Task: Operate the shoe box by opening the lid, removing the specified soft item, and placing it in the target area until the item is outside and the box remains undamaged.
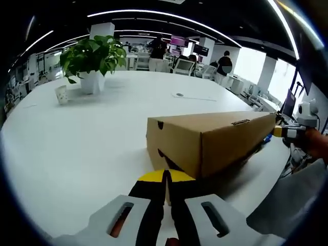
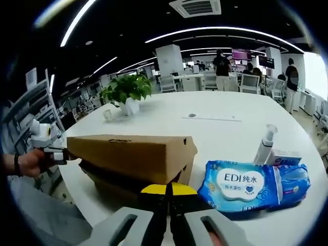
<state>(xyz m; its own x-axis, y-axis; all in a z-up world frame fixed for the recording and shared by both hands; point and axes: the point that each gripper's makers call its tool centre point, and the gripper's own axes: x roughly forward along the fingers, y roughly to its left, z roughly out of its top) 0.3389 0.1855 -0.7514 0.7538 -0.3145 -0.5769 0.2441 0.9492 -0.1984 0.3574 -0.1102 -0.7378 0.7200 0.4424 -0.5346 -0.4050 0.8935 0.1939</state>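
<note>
Right gripper view: my two grippers, right (image 2: 168, 193) and left (image 2: 64, 152), nip opposite ends of the shoe box (image 2: 130, 154) lid on the table (image 2: 205, 110), jaws pinched narrow; lifting evenly comes next, I judge.

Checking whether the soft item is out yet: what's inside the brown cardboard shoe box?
The brown cardboard shoe box has its lid raised only slightly; the gap beneath shows just dark shadow. Any contents are hidden by the lid and walls. Both grippers' jaws look closed.
</note>
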